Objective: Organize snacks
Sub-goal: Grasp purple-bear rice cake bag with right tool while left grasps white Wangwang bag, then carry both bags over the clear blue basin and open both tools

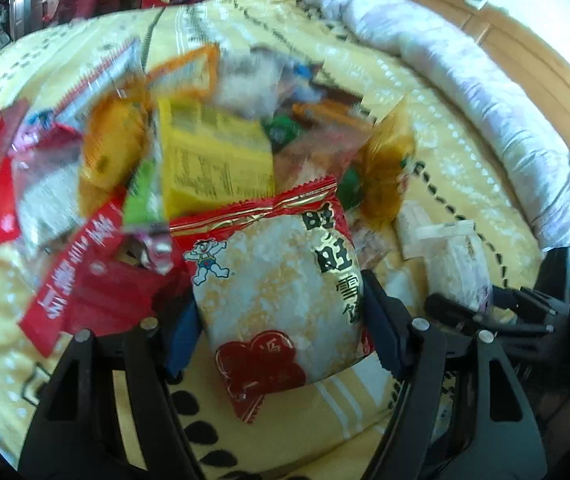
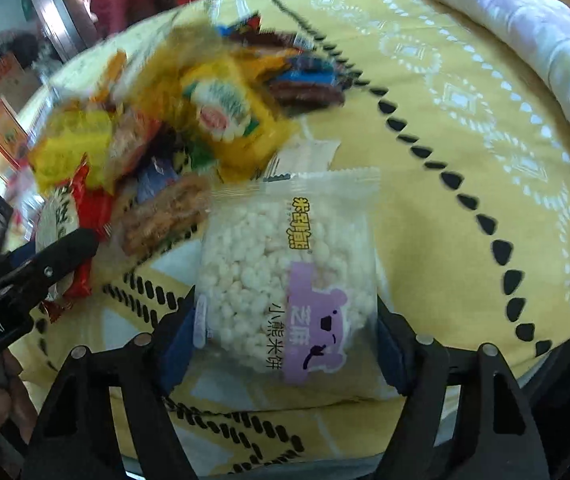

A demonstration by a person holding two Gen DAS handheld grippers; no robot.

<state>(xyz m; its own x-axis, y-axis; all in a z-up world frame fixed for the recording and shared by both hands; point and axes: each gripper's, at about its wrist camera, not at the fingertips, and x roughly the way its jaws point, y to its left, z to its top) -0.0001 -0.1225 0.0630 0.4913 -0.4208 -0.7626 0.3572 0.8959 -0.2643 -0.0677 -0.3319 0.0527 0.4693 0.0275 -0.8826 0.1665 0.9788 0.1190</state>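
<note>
Left gripper pinched the red rice cracker pack at lower centre of its view, pads pressed on both sides. Right gripper straddled the white puffed-rice pack, lower centre; I couldn't tell whether the pads were gripping it. Snack pile sat just above, on the yellow bedspread. Risk as I judged it: slick film and a soft quilt, so either pack could have slid out or been crushed.

- We see our left gripper clamped on a red rice-cracker packet.
- Behind it, the snack pile covers the yellow bedspread.
</note>
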